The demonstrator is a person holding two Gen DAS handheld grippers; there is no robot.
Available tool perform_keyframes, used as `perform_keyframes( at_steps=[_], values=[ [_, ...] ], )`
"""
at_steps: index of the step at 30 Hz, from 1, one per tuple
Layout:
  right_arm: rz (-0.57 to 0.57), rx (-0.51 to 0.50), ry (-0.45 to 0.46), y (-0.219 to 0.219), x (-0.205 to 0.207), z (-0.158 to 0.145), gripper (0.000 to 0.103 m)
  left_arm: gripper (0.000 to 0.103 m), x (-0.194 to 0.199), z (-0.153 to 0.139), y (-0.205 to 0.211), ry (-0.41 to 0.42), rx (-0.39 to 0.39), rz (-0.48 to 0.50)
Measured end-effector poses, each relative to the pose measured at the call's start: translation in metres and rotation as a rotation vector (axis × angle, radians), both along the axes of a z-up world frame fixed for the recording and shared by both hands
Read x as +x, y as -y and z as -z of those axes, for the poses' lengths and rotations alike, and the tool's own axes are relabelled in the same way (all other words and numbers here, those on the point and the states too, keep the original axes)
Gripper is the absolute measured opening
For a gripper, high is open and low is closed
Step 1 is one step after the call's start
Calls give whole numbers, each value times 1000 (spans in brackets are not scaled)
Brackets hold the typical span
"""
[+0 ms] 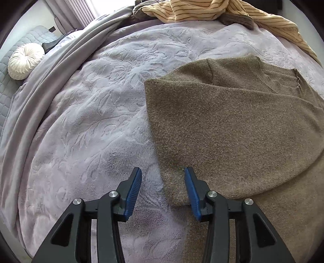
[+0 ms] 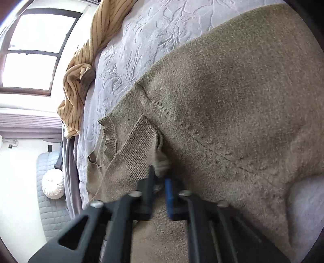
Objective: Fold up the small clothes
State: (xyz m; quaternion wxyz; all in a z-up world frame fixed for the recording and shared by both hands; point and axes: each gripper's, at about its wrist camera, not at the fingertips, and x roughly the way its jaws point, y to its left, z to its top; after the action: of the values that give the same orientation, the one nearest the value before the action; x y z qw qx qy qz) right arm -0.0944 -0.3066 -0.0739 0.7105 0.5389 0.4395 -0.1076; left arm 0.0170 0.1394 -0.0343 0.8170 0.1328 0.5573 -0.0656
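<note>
Meanwhile, the brown sweater (image 1: 232,121) is spread on the bed (image 1: 91,101); the left gripper (image 1: 163,178) is held wide over its edge, while the right gripper (image 2: 160,180) is narrowed onto its cuff.

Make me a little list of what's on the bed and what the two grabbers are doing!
place: bed with a lilac leaf-pattern blanket
being folded: brown knit sweater, lying flat, partly folded over itself
left gripper: open, holding nothing, poised over the sweater's left edge
right gripper: nearly closed, pinching sweater fabric near the ribbed cuff
waiting: yellow striped top, crumpled at the far edge of the bed
also there: round white cushion off to the side
</note>
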Motion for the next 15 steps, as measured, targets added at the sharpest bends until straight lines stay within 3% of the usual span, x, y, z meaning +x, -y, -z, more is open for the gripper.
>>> perform_keyframes(
  at_steps=[4,9,15],
  values=[
    [-61,-83,-75,-5,-4,0,8,46,0,3,-1,2,1,6],
    [22,-80,-87,5,-22,-9,11,46,-2,-4,0,-14,15,5],
    [-20,-105,-107,4,-41,-26,19,46,-14,-21,7,-29,-7,16]
  ],
)
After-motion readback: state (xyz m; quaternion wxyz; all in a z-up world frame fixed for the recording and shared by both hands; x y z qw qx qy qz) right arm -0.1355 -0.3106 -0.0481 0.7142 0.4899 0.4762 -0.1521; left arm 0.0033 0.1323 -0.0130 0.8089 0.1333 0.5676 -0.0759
